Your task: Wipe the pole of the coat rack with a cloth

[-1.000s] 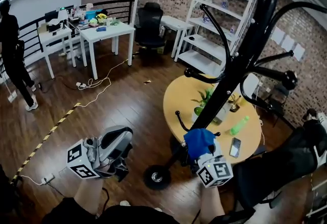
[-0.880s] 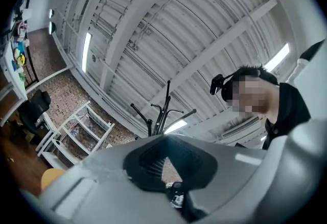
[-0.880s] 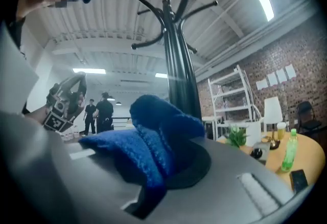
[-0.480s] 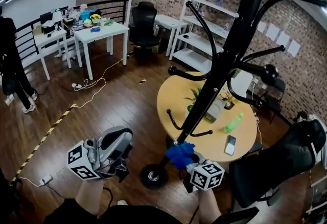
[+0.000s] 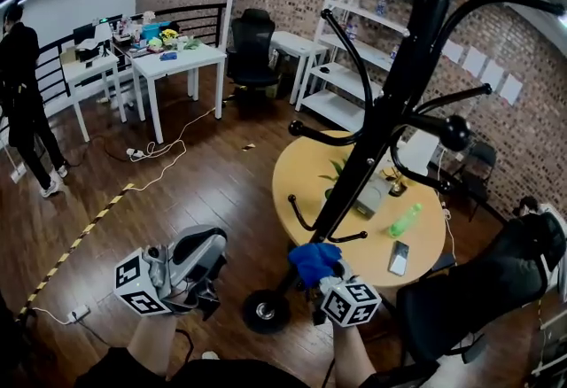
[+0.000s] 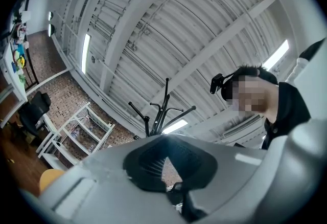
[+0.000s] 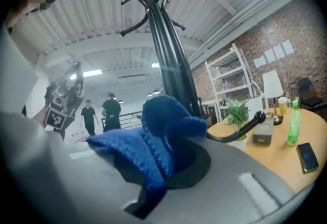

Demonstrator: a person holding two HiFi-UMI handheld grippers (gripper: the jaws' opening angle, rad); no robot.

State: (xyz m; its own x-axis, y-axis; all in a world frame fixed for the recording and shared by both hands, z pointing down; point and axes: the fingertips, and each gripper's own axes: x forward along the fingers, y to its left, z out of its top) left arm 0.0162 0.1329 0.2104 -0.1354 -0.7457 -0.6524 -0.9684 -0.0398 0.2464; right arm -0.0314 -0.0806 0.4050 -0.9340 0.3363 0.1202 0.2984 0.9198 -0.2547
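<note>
The black coat rack pole (image 5: pixel 381 125) leans up from its round base (image 5: pixel 266 311) to the top right in the head view. Low on the pole, just above the base, my right gripper (image 5: pixel 321 275) is shut on a blue cloth (image 5: pixel 314 259) that lies against the pole. In the right gripper view the cloth (image 7: pixel 153 141) bunches over the jaws of the gripper (image 7: pixel 163 166), with the pole (image 7: pixel 171 64) rising right behind it. My left gripper (image 5: pixel 208 246) hangs apart to the left, shut and holding nothing. The left gripper view shows this gripper (image 6: pixel 168 166) pointing upward, with the rack (image 6: pixel 161 115) far off.
A round yellow table (image 5: pixel 301 174) stands behind the rack with a plant, a green bottle (image 5: pixel 407 220) and a phone (image 5: pixel 398 258). A black chair (image 5: pixel 478 289) is at the lower right. White shelves (image 5: pixel 354 50), white desks (image 5: pixel 177 63), floor cables (image 5: pixel 159 151) and a person (image 5: pixel 27 94) lie further off.
My right gripper has slid the blue cloth down the pole, from below the lowest hooks to near the base. The left gripper has stayed where it was.
</note>
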